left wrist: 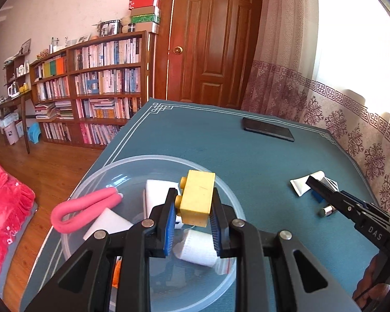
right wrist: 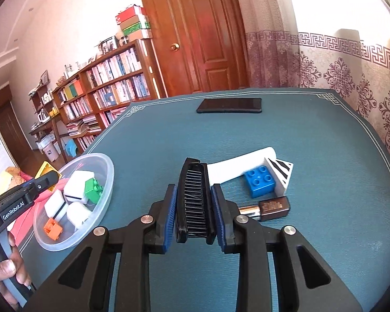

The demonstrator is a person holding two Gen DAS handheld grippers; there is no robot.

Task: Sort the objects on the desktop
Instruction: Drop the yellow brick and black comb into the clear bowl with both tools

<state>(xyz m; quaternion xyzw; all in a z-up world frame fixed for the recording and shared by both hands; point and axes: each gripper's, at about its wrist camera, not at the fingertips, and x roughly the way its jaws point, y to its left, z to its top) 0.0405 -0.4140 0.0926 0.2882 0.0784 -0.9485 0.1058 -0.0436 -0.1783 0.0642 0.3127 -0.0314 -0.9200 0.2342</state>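
Left gripper (left wrist: 192,217) clamps yellow block (left wrist: 197,198); right gripper (right wrist: 193,214) clamps black comb (right wrist: 194,200).

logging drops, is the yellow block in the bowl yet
Not yet: the left gripper holds the yellow block clamped above the clear plastic bowl.

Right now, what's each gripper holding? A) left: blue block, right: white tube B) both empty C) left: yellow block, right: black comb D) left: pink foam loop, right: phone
C: the left gripper has its fingers clamped on the yellow block over the clear bowl, and the right gripper grips the black comb above the teal mat.
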